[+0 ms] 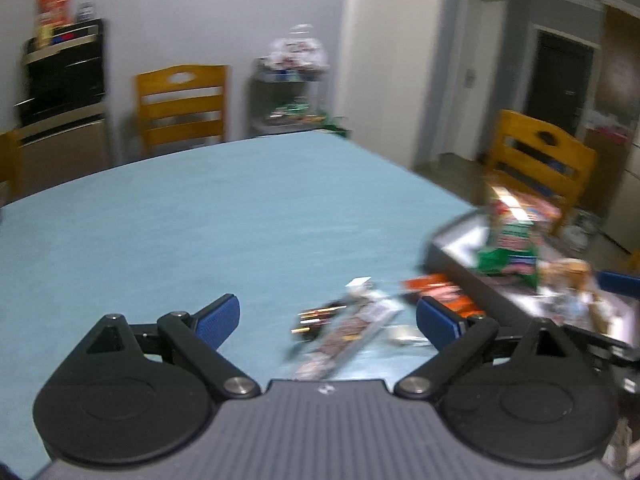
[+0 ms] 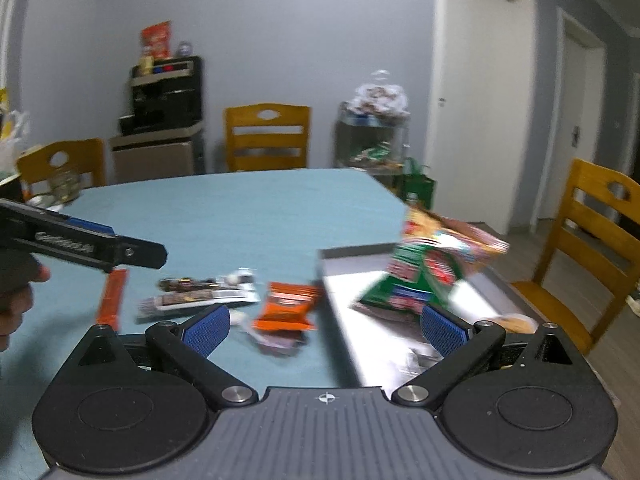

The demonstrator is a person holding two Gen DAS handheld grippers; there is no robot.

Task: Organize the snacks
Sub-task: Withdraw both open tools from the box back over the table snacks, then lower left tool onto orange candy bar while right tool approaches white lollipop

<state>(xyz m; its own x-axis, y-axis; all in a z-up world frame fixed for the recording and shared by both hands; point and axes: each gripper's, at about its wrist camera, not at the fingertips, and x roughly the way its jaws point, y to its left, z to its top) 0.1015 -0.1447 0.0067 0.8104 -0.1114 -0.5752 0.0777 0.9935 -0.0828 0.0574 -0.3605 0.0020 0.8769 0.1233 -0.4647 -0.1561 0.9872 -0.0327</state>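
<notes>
Blue cloth covers the dining table (image 2: 240,208), with wooden chairs (image 2: 267,136) round it and a grey wall behind. Both tongs hang over the near edge with their blue pads spread wide and nothing between them: the left tongs (image 1: 327,318) above the loose snacks, the right tongs (image 2: 325,330) straddling the line where the cloth meets a shiny metal tray (image 2: 352,280). Just ahead of the right tongs lies an orange packet (image 2: 289,308), with a crumpled wrapper (image 2: 280,342) under its near edge; further left are two long bars (image 2: 196,296) side by side and a thin orange stick (image 2: 113,294) beneath the tip of the left tongs. In the tray, green and red bags (image 2: 420,276) lean in a loose heap, blurred in both views. The risk, I'd judge, is the crowding: the packets touch or overlap, so a wide bite could pinch two at once or shove one off toward the table edge. The bag heap looks unsteady, and a nudge from the right tongs could tip it. The flat wrappers may also slip from the pads.
</notes>
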